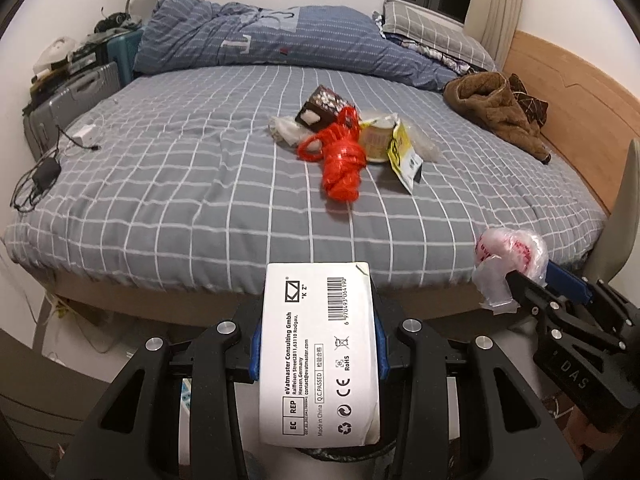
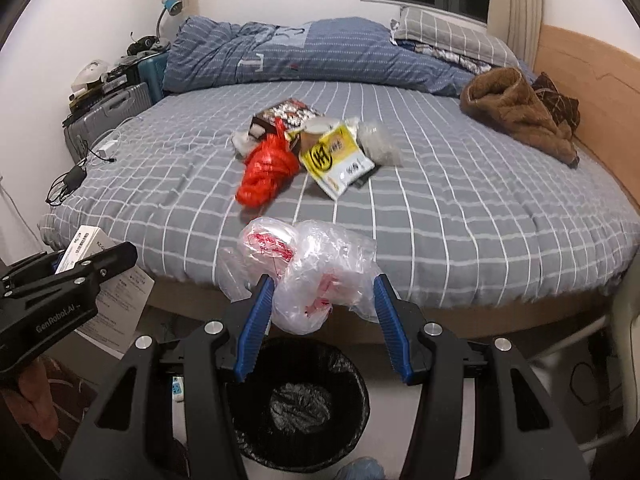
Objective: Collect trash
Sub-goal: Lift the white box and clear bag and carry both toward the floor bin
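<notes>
bedroom with white walls, a dark window and a wide bed (image 1: 168,184) under a grey checked sheet, a blue striped duvet (image 1: 256,36) bunched at the far side and a brown fleece garment (image 1: 496,112) near the wooden headboard. on the middle of the sheet lies a heap of trash: a red plastic bag (image 1: 342,160), a yellow snack packet (image 1: 404,152), a dark printed box (image 1: 324,106), a paper cup (image 1: 376,140) and some clear wrapping, all touching or overlapping.

left gripper (image 1: 318,344) is clamped on a white cardboard box (image 1: 320,352), label side up, its blue pads pressed against the box's two long sides. right gripper (image 2: 322,312) holds a crumpled clear plastic bag with red print (image 2: 308,272) between its blue fingers (image 2: 254,328); the left pad touches the bag, the right pad seems only to brush its loose edge, though the film makes that hard to judge. directly below the right gripper, on the floor at the foot of the bed, stands a round bin with a black liner (image 2: 300,400). both grippers sit side by side in front of the bed edge. suitcases (image 1: 76,88) and cluttered odds stand at the left wall, and a charger with cables (image 1: 44,176) lies on the sheet's left corner.
</notes>
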Demonstrator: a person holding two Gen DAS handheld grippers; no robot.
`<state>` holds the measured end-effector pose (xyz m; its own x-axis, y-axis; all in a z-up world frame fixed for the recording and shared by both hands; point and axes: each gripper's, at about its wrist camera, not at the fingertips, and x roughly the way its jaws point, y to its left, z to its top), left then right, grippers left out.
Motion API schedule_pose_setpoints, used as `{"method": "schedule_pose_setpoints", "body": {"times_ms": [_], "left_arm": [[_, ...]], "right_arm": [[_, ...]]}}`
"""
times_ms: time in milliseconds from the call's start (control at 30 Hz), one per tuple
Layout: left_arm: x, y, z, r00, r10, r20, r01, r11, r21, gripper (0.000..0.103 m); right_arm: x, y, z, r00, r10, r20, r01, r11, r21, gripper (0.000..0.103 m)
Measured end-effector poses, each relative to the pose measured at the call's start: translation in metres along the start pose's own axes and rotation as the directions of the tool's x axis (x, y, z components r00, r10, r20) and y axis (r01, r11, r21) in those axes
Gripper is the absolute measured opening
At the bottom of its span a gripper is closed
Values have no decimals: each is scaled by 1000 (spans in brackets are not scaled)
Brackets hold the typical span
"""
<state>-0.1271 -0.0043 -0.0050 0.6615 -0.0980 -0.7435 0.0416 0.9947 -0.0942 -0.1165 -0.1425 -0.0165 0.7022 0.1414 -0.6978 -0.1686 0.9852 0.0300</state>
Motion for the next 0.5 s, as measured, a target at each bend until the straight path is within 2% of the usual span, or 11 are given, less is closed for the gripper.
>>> {"method": "schedule_pose_setpoints", "body": {"times_ms": [300, 500], "left_arm": [[8, 6, -38, 998, 5, -56, -6, 1000, -17, 39], [12, 8, -50, 997, 12, -76, -13, 1000, -21, 39]], "right_arm": [[7, 11, -26, 999, 16, -46, -16, 1000, 0, 50], [18, 16, -43, 996, 23, -86, -23, 1000, -6, 50]]}}
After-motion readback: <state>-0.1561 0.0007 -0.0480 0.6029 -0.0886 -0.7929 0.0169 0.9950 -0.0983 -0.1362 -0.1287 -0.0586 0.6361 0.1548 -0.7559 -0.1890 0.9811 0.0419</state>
